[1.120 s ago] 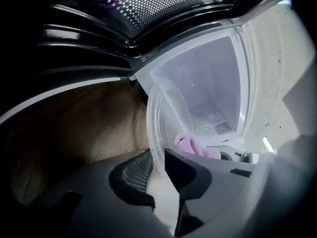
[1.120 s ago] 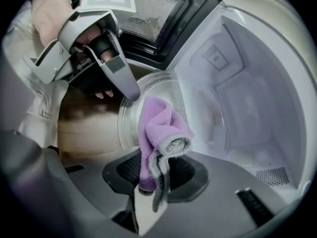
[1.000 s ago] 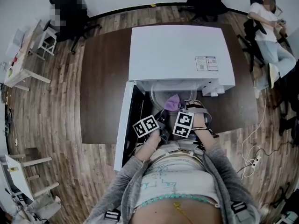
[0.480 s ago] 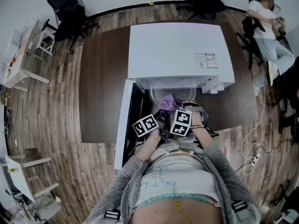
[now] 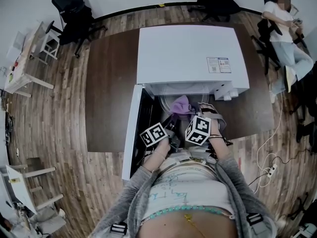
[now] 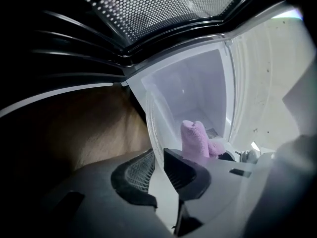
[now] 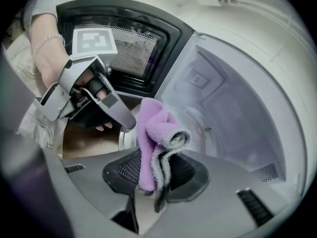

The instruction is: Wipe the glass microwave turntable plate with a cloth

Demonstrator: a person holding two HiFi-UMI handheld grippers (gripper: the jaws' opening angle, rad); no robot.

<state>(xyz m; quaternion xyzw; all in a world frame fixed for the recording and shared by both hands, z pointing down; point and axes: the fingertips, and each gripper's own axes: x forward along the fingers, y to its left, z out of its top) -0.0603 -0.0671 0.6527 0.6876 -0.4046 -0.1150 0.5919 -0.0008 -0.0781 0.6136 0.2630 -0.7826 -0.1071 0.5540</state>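
Observation:
The glass turntable plate (image 6: 151, 125) stands on edge at the open mouth of the white microwave (image 5: 185, 53). My left gripper (image 6: 157, 165) is shut on its lower rim, and its jaws have just closed a little tighter on it. In the right gripper view, the left gripper (image 7: 126, 122) reaches in from the left and pinches the plate's rim (image 7: 122, 136). My right gripper (image 7: 156, 175) is shut on a folded purple cloth (image 7: 151, 133) with a grey edge, which stands up against the plate's face. The cloth (image 5: 182, 104) shows in the head view just above both marker cubes.
The microwave door (image 5: 130, 133) hangs open to the left, its mesh window (image 7: 124, 48) close behind the left gripper. The cavity (image 7: 233, 113) lies to the right. The microwave sits on a brown table (image 5: 109, 93). Office chairs (image 5: 74, 14) and a seated person (image 5: 285, 29) are far off.
The right gripper with the cloth slid left across the plate, then back to the right and a little up. The left gripper and the plate have hardly moved.

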